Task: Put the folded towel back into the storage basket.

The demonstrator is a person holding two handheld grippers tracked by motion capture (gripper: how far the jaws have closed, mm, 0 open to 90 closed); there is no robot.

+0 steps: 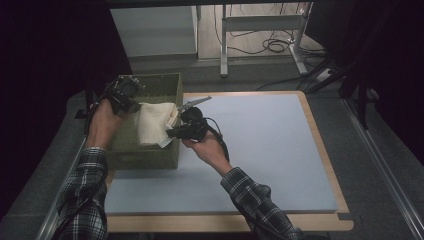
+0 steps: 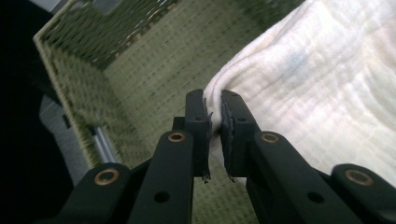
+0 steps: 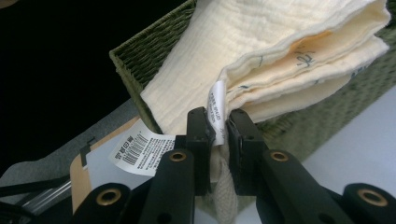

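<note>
A folded cream cloth (image 1: 155, 122) hangs over the green woven basket (image 1: 150, 155) at the table's left, held between both grippers. My left gripper (image 1: 131, 103) pinches the cloth's far-left edge above the basket; in the left gripper view its jaws (image 2: 214, 122) are shut on a fold of the cloth (image 2: 317, 88). My right gripper (image 1: 172, 132) grips the near-right corner over the basket's right wall; in the right gripper view its jaws (image 3: 219, 130) are shut on the cloth (image 3: 261, 51) beside a white care label (image 3: 216, 105) and a barcode tag (image 3: 137, 150).
The basket (image 2: 154, 60) stands on a pale blue mat (image 1: 260, 150) over a wooden tabletop (image 1: 327, 165). Grey carpet surrounds the table. A desk frame with cables (image 1: 270, 45) stands behind, and dark curtains sit at both sides.
</note>
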